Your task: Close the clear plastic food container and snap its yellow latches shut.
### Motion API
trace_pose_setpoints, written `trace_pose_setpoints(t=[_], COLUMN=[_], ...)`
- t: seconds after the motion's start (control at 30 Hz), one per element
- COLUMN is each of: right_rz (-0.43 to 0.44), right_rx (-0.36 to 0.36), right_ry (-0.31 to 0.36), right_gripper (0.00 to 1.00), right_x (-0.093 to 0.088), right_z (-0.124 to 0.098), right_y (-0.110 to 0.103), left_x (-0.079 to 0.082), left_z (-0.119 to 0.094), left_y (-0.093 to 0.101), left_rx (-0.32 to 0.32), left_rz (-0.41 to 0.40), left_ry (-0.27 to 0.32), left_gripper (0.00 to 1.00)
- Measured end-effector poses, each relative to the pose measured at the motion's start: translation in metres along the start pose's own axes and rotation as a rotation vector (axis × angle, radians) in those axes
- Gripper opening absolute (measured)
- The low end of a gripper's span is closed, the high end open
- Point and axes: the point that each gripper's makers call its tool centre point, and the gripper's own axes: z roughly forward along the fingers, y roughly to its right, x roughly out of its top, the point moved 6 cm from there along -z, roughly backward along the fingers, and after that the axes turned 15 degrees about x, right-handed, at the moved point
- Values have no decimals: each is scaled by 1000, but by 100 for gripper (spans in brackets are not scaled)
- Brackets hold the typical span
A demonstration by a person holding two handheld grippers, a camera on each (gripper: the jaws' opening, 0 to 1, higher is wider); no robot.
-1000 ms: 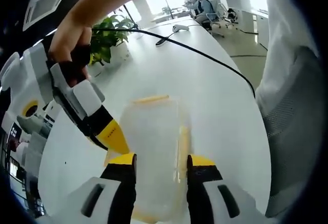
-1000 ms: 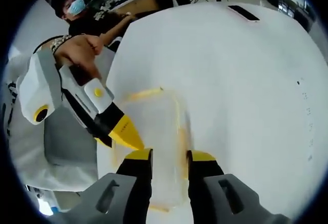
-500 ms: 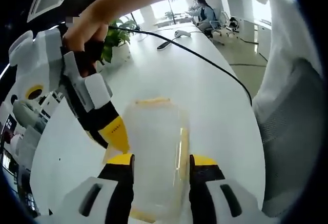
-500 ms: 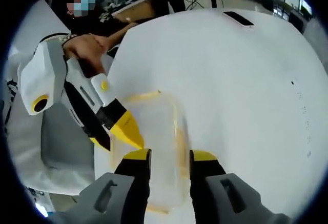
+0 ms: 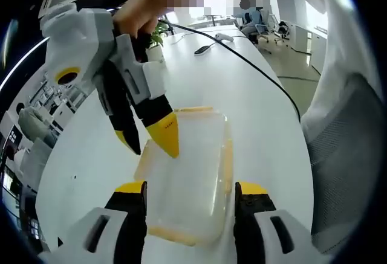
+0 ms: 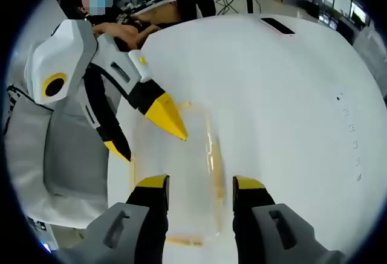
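Clear container [image 5: 187, 173] lies on the table [image 5: 254, 95], long axis running ahead between both tools. Left tool [image 5: 190, 194] and right tool [image 6: 199, 188]: jaws apart, straddling it. Latches appear unsnapped.

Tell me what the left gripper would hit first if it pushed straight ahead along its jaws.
Most likely the clear plastic food container with yellow latches, lying on the white table directly between and ahead of the left gripper and its open jaws; depth is hard to judge.

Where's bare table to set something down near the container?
Free: white table between the clear container and the dark phone at the far edge. Crowded: container's other side, where the left tool and the person's clothing sit.
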Motion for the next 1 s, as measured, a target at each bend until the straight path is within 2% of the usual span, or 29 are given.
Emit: trace_pose_setpoints(t=[0.33, 0.47, 0.73, 1.0], right_rz=[-1, -9, -13, -18], right_rx=[-31, -47, -80, -114], right_ry=[38, 35, 38, -2], right_gripper=[41, 43, 46, 53], right_x=[-8, -13, -24, -40], right_z=[-9, -10, -13, -10], right_y=[-7, -12, -20, -24], left_x=[-11, -13, -17, -20], left_z=[-6, -8, -8, -2], left_y=[-16, -22, -32, -31], left_rx=[1, -2, -42, -106], left_rz=[-16, -14, -3, 21], left_ry=[-49, -65, -109, -151], left_gripper=[69, 70, 75, 79])
